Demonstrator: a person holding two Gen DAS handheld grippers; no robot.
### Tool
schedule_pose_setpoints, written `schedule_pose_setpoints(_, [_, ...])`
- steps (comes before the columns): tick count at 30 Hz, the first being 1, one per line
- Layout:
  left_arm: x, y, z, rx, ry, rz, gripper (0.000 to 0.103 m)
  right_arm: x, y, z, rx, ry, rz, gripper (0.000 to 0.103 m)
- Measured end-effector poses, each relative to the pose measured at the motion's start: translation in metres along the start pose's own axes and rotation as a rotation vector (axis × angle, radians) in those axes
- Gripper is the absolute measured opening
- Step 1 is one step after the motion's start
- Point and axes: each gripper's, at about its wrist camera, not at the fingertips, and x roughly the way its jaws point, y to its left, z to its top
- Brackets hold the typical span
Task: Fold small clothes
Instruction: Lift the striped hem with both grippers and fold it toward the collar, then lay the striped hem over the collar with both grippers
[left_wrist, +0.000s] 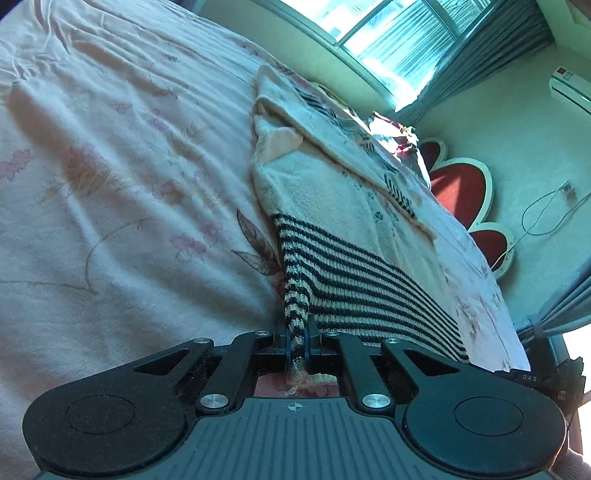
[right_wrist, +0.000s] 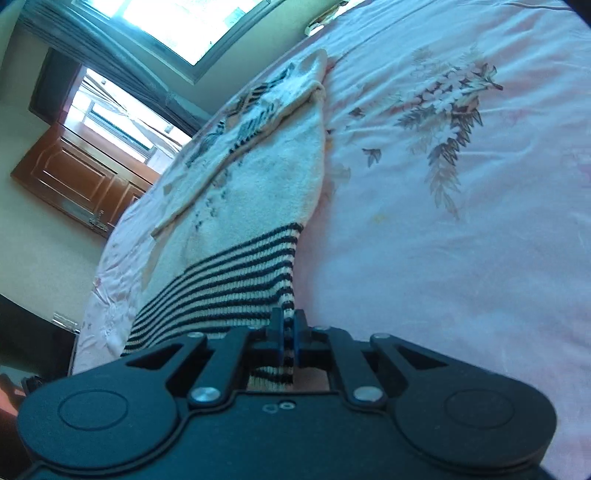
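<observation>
**Both grippers pinching the striped hem of a sweater on the bed**

Nearest the lens, the left gripper (left_wrist: 296, 338) is clenching the left corner of the striped hem (left_wrist: 354, 280), its fingers pressing the knit into a narrow rope; the sweater (left_wrist: 325, 177) is lying flat on the floral bedsheet (left_wrist: 110, 166), running away toward the window (left_wrist: 391, 33); wide bare sheet is spreading to the left of the garment, while on the right the bed edge is passing close beside it, with a red petal-shaped headboard (left_wrist: 458, 188) and a white cable (left_wrist: 546, 214) against the wall beyond. The right gripper (right_wrist: 289, 334) is gripping the opposite hem corner; a wooden door (right_wrist: 77, 177) is showing past the bed edge on its left, and open sheet is stretching right.
</observation>
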Motion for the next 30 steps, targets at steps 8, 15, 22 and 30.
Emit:
schedule_pose_setpoints(8, [-0.014,-0.003,0.016,-0.035,-0.065,-0.065,0.006,-0.013,0.013,0.006,0.003,-0.088,0.042,0.005])
schedule_pose_setpoints(15, [-0.023,-0.024,0.059,-0.049,-0.185,-0.15,0.006,-0.027,0.049,0.039,-0.065,-0.214,0.079,0.005])
schedule_pose_setpoints(22, [-0.004,-0.063,0.13,0.021,-0.284,-0.178,0.006,-0.027,0.07,0.098,-0.106,-0.317,0.08,0.005])
schedule_pose_setpoints(30, [0.029,-0.086,0.202,0.083,-0.303,-0.137,0.006,0.007,0.087,0.177,-0.154,-0.348,0.072,0.005])
